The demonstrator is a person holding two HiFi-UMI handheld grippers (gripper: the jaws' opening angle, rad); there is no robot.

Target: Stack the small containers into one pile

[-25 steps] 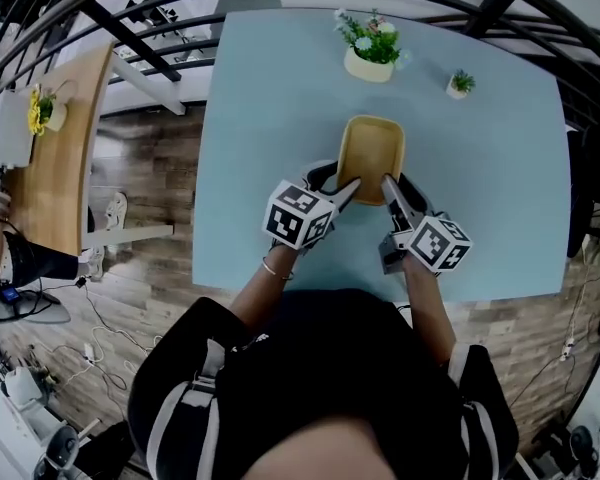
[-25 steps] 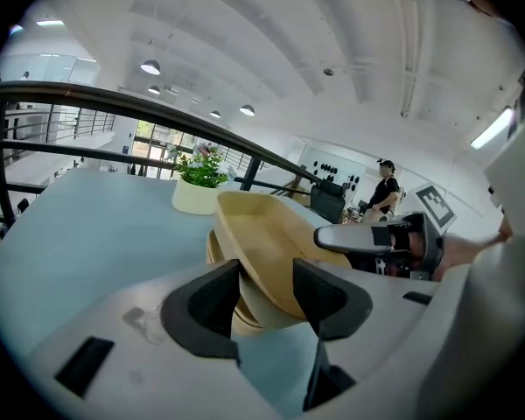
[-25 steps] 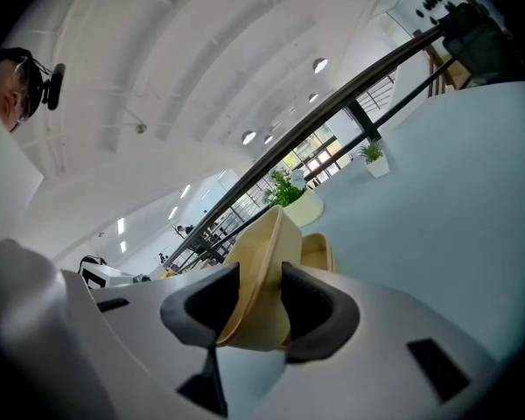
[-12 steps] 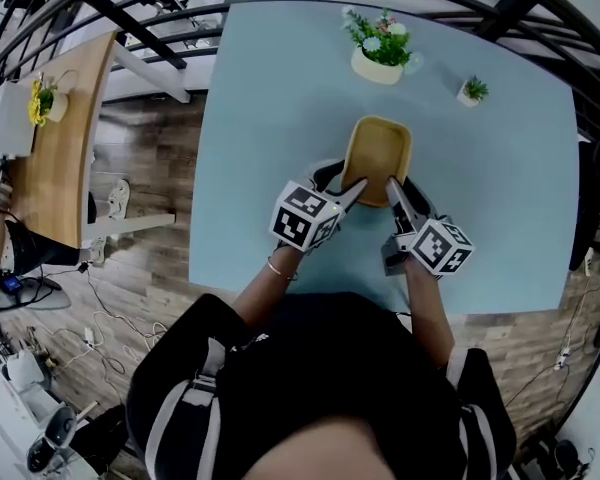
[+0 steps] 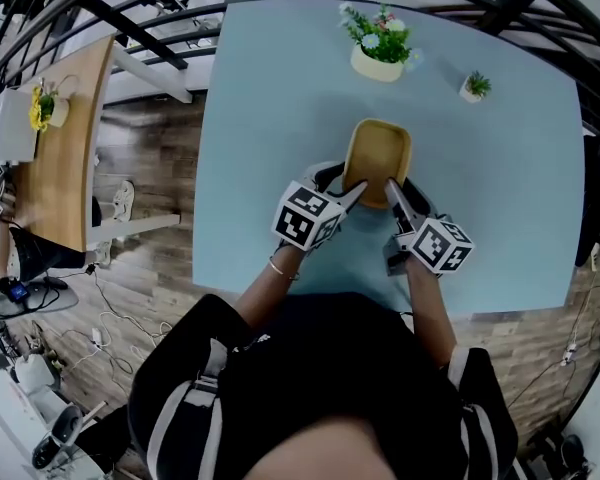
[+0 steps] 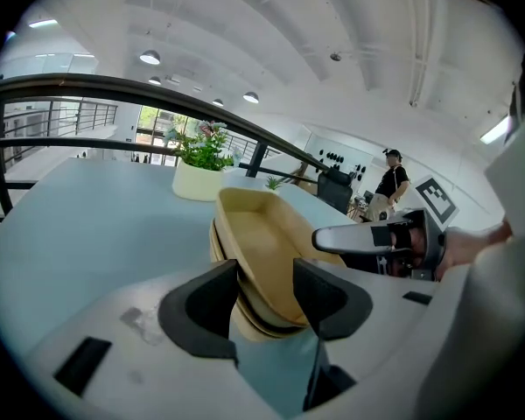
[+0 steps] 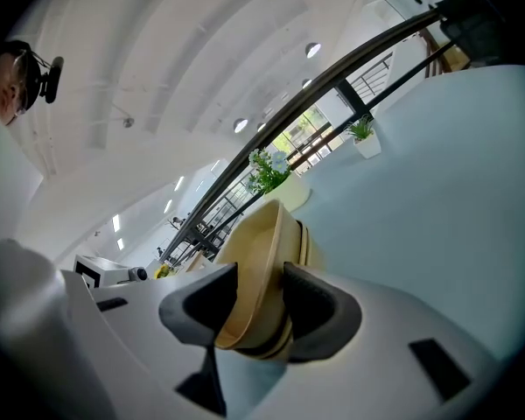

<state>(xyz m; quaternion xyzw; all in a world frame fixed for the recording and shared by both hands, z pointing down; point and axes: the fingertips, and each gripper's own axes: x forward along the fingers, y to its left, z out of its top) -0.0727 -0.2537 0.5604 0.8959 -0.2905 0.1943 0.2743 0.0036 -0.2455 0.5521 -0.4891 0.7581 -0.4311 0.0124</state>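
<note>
1. Where the containers nest into one stack (image 5: pixel 378 156), their number is hard to read. The head view shows only one tan rim, and the wearer's body (image 5: pixel 320 388) cuts off the near edge of the table (image 5: pixel 260 118).
2. The stack sits on the table, about mid-way left to right and toward the near side, well apart from the flower pot (image 5: pixel 378 60) at the far edge and the small pot (image 5: pixel 472 86) at far right.
3. The left gripper (image 5: pixel 346 189) has its jaws drawn in on the stack's near-left wall, one pad inside the top container and one outside. The stack fills the narrow gap between them.
4. The right gripper (image 5: pixel 391 188) pinches the near-right wall in the same way, straddling the rim.
5. Both gripper views show layered edges low on the stack (image 6: pixel 262 243) (image 7: pixel 258 269), which the head view does not show.
6. The left gripper view also takes in the right gripper's finger at the stack's right rim and, far off, a standing person (image 6: pixel 389 186).
7. Only the head view shows the wooden desk (image 5: pixel 65 148) at the left.
</note>
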